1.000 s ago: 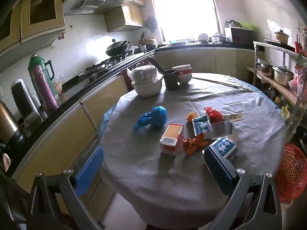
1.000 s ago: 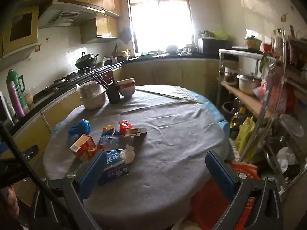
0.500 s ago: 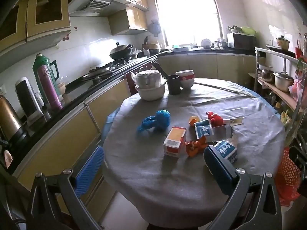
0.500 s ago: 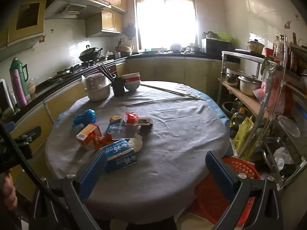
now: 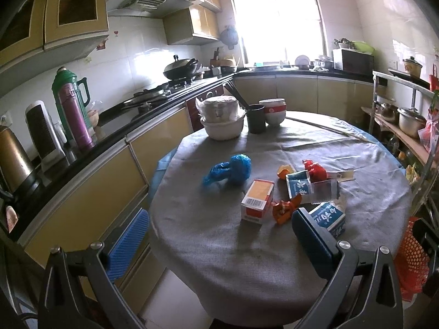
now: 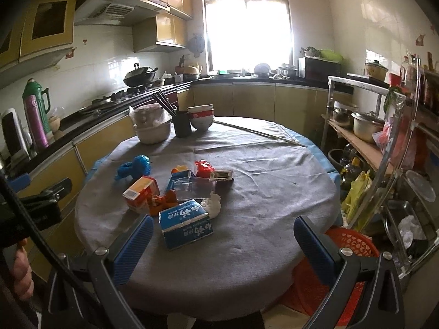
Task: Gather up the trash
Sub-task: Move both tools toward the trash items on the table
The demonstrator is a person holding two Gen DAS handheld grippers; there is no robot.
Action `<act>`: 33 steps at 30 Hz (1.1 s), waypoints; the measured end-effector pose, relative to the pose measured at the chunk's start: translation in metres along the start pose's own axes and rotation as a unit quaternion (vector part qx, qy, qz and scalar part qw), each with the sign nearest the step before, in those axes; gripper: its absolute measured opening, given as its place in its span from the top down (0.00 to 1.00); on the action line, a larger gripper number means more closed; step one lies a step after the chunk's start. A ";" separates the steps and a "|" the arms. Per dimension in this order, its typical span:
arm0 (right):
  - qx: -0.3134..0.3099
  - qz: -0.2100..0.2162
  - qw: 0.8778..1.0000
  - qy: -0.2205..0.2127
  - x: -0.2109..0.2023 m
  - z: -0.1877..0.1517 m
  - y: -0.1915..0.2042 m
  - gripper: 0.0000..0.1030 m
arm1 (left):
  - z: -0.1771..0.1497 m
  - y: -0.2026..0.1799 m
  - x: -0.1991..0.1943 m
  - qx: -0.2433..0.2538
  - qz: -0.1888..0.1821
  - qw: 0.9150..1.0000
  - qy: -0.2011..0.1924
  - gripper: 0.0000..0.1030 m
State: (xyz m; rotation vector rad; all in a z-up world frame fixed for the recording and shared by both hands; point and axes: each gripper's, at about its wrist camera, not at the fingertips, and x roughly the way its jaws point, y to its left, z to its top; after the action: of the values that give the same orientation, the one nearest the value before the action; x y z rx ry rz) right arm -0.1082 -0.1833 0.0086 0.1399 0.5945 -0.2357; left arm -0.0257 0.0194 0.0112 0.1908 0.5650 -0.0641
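Trash lies in a cluster on the round table (image 5: 208,241) (image 6: 260,192) with a grey cloth. There is a blue crumpled bag (image 5: 233,168) (image 6: 135,166), an orange-and-white carton (image 5: 258,200) (image 6: 140,192), an orange wrapper (image 5: 285,209), two blue cartons (image 5: 328,215) (image 6: 186,223), a red wrapper (image 5: 315,170) (image 6: 204,167), a clear plastic box (image 6: 194,187) and white crumpled paper (image 6: 214,204). My left gripper (image 5: 219,235) is open, near the table's front edge, short of the trash. My right gripper (image 6: 222,240) is open too, with the near blue carton just beyond its left finger.
Bowls (image 5: 223,127), a black chopstick holder (image 5: 255,120) and a stacked bowl (image 6: 201,119) stand at the table's far side. A red mesh basket (image 6: 348,246) sits on the floor at the table's right. The counter runs along the left, a metal shelf rack (image 6: 384,148) stands right.
Both grippers have pulled back and risen a little, so the table and trash sit farther away and more of the kitchen shows. Nothing on the table has moved.
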 end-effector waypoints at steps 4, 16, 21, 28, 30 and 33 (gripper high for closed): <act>-0.002 0.004 1.000 0.003 0.001 0.002 0.002 0.00 | 0.001 0.002 0.001 -0.003 0.001 1.000 0.001 0.00; -0.005 0.010 1.000 0.004 0.003 0.001 0.007 0.00 | -0.001 0.005 0.005 -0.008 0.003 1.000 0.006 0.00; -0.001 0.013 1.000 0.008 0.004 -0.001 0.006 0.00 | -0.001 0.004 0.007 -0.007 0.003 1.000 0.010 0.00; 0.006 0.016 1.000 -0.002 0.003 -0.002 0.005 0.00 | -0.003 0.005 0.010 -0.009 0.002 1.000 0.014 0.00; 0.009 0.020 1.000 -0.007 0.002 -0.002 0.003 0.00 | -0.004 0.006 0.011 -0.009 0.002 1.000 0.016 0.00; 0.012 0.021 1.000 -0.012 0.001 -0.001 0.002 0.00 | -0.004 0.006 0.012 -0.009 0.002 1.000 0.017 0.00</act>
State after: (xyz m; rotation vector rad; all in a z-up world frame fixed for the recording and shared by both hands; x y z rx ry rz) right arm -0.1073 -0.1819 0.0076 0.1730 0.5648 -0.2037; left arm -0.0169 0.0259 0.0019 0.1749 0.5996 -0.0517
